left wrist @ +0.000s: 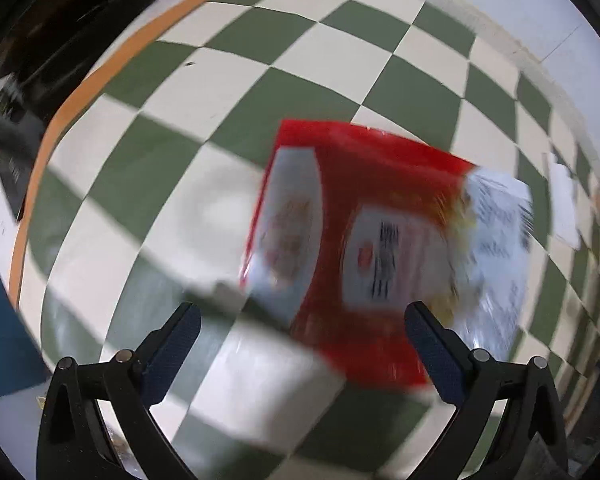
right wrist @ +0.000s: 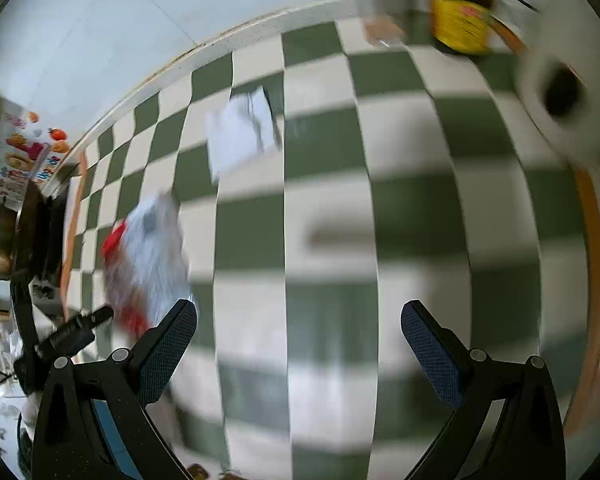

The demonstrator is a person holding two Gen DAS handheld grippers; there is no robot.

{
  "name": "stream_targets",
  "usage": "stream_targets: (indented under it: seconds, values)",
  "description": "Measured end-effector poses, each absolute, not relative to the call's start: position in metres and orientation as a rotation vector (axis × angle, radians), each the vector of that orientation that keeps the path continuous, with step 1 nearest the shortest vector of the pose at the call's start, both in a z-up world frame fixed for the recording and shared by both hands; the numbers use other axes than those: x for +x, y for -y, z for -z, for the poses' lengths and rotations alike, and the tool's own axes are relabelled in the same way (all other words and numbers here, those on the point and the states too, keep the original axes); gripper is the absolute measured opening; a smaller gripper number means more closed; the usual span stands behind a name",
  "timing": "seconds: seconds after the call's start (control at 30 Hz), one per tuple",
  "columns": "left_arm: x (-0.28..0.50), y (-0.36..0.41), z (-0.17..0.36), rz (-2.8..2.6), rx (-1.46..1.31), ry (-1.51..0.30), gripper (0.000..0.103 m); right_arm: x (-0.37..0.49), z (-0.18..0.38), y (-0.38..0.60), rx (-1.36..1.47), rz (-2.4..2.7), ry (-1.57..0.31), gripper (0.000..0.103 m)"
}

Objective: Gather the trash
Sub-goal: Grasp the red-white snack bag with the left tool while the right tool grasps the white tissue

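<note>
A red and white snack wrapper (left wrist: pixel 364 240) lies flat on the green and cream checked cloth (left wrist: pixel 220 80), blurred by motion. My left gripper (left wrist: pixel 302 326) hovers just over its near edge, open, with nothing between the fingers. In the right wrist view the same wrapper (right wrist: pixel 148 256) shows at the left, beside the left finger. A white paper scrap (right wrist: pixel 240 132) lies farther back on the cloth (right wrist: pixel 420 200). My right gripper (right wrist: pixel 298 324) is open over bare cloth. A second white paper (left wrist: pixel 564 204) lies at the far right of the left wrist view.
A dark bottle with a yellow label (right wrist: pixel 460 12) and a clear glass (right wrist: pixel 380 12) stand at the far edge. A white roll with a dark core (right wrist: pixel 560 92) lies at the right. A colourful box (right wrist: pixel 20 152) and dark cookware (right wrist: pixel 24 236) sit at the left.
</note>
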State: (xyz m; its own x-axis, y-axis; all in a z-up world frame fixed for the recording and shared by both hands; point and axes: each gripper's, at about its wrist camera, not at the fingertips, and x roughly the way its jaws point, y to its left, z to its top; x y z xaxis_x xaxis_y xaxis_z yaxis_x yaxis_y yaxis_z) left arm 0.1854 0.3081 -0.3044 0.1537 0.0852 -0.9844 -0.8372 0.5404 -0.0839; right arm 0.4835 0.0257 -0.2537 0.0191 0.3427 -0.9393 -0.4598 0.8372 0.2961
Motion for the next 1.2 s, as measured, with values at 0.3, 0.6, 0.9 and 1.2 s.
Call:
stream_targets:
  seconds: [0.3, 0.6, 0.9, 1.2]
  values:
    - [0.212, -0.298, 0.304, -0.758, -0.646, -1.205, 0.074, 0.551, 0.303, -0.161, -0.285, -0.734, -1.322, 0.078]
    - [0.217, -0.264, 0.274, -0.699, -0.564, -1.192, 0.003, 0.522, 0.290, -0.162, -0.383, -0.788, -1.207, 0.006]
    - [0.186, -0.237, 0.183, -0.693, -0.510, -1.039, 0.002, 0.490, 0.251, -0.076, -0.212, -0.807, -1.227, 0.006]
    - [0.165, -0.204, 0.130, -0.615, -0.435, -0.918, 0.001, 0.405, 0.214, 0.005, -0.143, -0.793, -1.197, 0.006]
